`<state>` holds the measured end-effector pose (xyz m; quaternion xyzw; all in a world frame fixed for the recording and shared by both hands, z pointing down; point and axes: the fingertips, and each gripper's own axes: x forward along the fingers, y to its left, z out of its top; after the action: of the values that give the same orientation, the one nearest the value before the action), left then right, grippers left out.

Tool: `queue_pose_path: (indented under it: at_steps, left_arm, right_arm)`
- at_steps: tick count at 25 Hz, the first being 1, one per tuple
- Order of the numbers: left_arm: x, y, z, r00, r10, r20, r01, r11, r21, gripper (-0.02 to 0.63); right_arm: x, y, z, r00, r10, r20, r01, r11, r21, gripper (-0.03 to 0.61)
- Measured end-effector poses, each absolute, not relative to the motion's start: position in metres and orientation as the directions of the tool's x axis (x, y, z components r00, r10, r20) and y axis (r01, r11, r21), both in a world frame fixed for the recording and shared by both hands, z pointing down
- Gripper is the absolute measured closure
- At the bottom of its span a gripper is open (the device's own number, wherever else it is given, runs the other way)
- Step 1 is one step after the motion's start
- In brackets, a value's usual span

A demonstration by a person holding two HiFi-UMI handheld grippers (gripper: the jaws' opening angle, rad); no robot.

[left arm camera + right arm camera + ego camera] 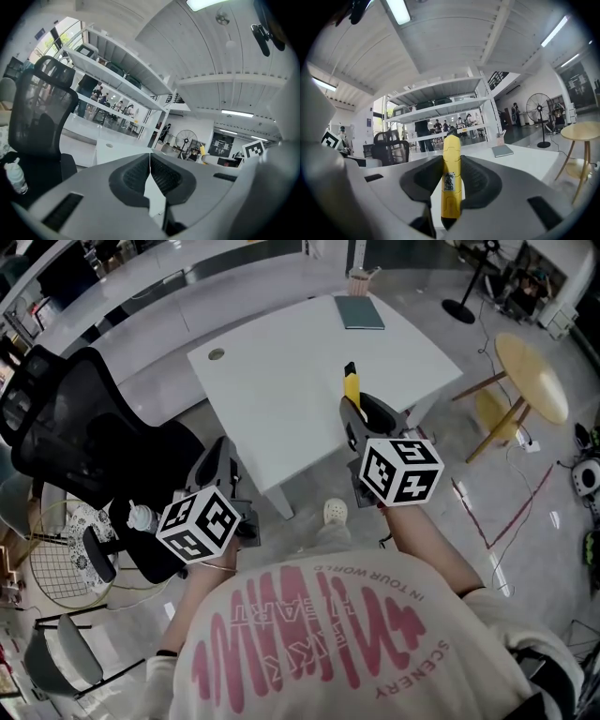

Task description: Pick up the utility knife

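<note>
**Clamped on Knife at Right**

Pressed ribbed dark pads of left gripper [150,161] together, empty. Clamped right gripper [361,418] on slim, smooth yellow utility knife [451,178], black tip jutting beyond fingertips over flat white table [281,399].

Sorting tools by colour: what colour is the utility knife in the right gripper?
The utility knife is yellow with black ends; right gripper view shows it best.
</note>
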<state>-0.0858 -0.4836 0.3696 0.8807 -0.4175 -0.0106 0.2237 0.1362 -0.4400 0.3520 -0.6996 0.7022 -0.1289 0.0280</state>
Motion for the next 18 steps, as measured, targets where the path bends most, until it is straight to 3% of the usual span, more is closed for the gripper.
queue_pose_path:
  at_steps: [18]
  left_arm:
    - [-0.087, -0.459, 0.366, 0.648, -0.747, 0.151, -0.734, -0.559, 0.386, 0.589]
  right_arm:
    - [0.132, -0.41, 0.361, -0.021, -0.983, 0.182, -0.975, -0.02, -0.219, 0.448]
